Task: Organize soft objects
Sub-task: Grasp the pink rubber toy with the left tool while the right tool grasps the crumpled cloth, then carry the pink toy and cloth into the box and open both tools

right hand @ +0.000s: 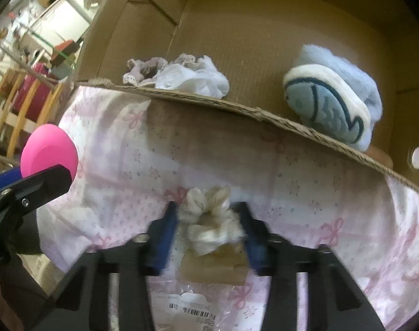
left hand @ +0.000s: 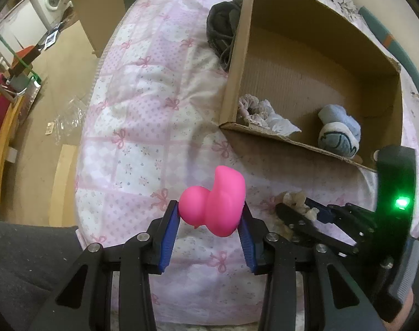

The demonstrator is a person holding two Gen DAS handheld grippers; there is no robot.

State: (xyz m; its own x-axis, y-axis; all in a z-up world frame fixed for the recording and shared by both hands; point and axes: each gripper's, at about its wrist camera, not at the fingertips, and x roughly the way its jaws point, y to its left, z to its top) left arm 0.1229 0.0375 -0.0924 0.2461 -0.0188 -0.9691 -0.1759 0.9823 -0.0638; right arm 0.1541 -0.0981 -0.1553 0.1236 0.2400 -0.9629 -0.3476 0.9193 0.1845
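1. Pink bow-print bedding (left hand: pixel 143 127) covers the bed.
2. Left gripper (left hand: pixel 211 222) pinches a pink rubber duck (left hand: pixel 215 207) above it.
3. Right gripper (right hand: pixel 209 220) clamps a cream fluffy scrunchie (right hand: pixel 212 218).
4. Beyond stands a cardboard box (left hand: pixel 267 135) holding a blue fish plush (left hand: pixel 339 135) and lace cloth (left hand: pixel 264 115).

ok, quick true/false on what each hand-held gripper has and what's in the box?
1. The left hand-held gripper grips a pink rubber duck. True.
2. The cardboard box is empty. False: it holds a blue fish slipper and a lacy white cloth.
3. The right hand-held gripper has a cream fluffy scrunchie between its pads. True.
4. The duck already lies in the box. False: it is held over the pink bedspread, outside the box.
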